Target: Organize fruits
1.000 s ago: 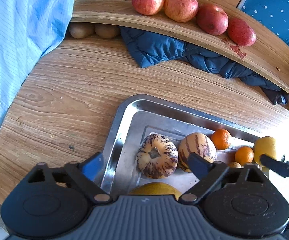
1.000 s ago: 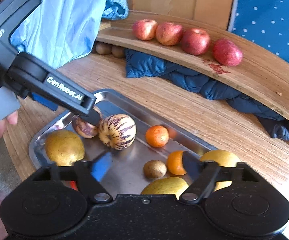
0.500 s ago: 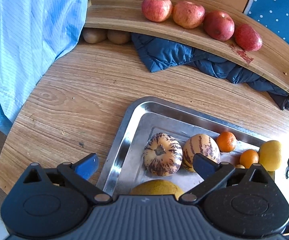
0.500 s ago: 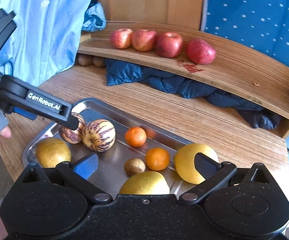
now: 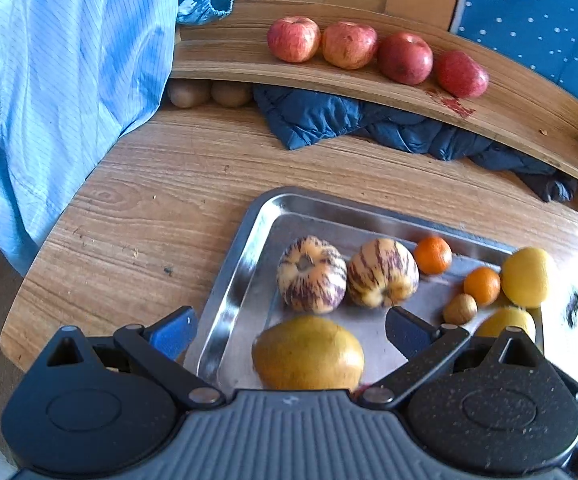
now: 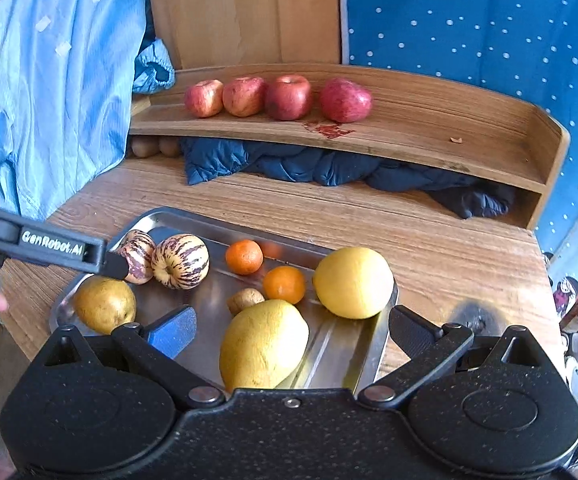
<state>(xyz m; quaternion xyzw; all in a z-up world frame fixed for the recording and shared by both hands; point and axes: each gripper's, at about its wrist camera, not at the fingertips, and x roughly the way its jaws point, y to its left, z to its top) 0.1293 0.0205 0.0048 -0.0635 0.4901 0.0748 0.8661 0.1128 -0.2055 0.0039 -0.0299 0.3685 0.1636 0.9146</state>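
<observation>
left gripper (image 5: 289, 330) spread wide and empty, right gripper (image 6: 291, 328) likewise

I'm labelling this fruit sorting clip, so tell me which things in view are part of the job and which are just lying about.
Part of the job:
metal tray
striped melons
oranges
yellow citrus
brown pear
small kiwi
red apples on the wooden shelf

Just lying about:
dark blue jacket
light blue garment

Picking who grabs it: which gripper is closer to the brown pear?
Left. The left gripper is open right over the brown pear; the right gripper is open across the tray, over the yellow fruit.
</observation>
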